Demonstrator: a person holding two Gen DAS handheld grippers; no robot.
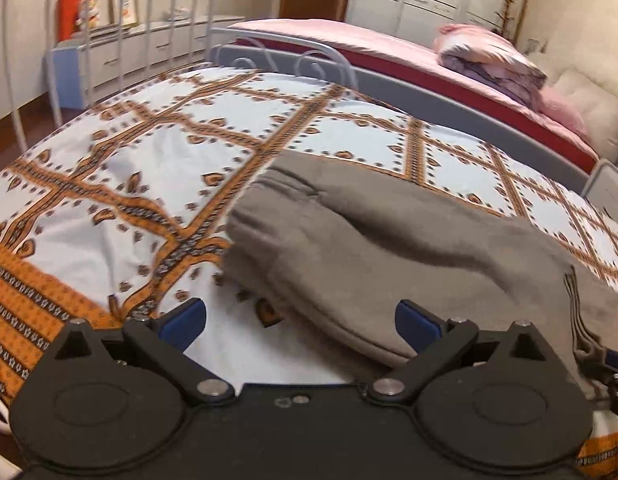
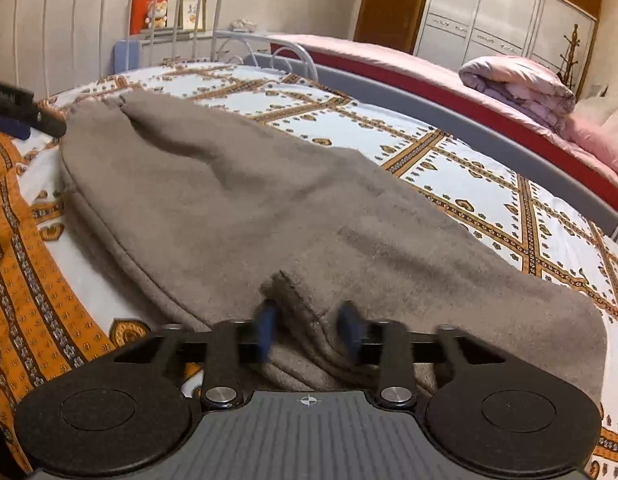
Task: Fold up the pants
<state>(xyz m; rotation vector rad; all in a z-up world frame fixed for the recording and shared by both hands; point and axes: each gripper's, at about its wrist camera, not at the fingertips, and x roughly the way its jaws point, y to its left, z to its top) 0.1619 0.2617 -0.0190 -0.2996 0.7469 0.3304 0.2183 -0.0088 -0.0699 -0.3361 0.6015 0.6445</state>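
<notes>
The grey-brown pants lie folded lengthwise on the patterned bedsheet. My left gripper is open, its blue pads wide apart at the near edge of the pants' left end, holding nothing. In the right wrist view the pants stretch away to the far left. My right gripper has its blue pads partly closed around a raised fold of the pants' near end, a gap still between them. The left gripper shows at the far left edge by the pants' other end.
A white metal headboard stands behind the bed. A grey rail separates it from a second bed with pink cover and a folded quilt. A dresser with frames and wardrobes line the walls.
</notes>
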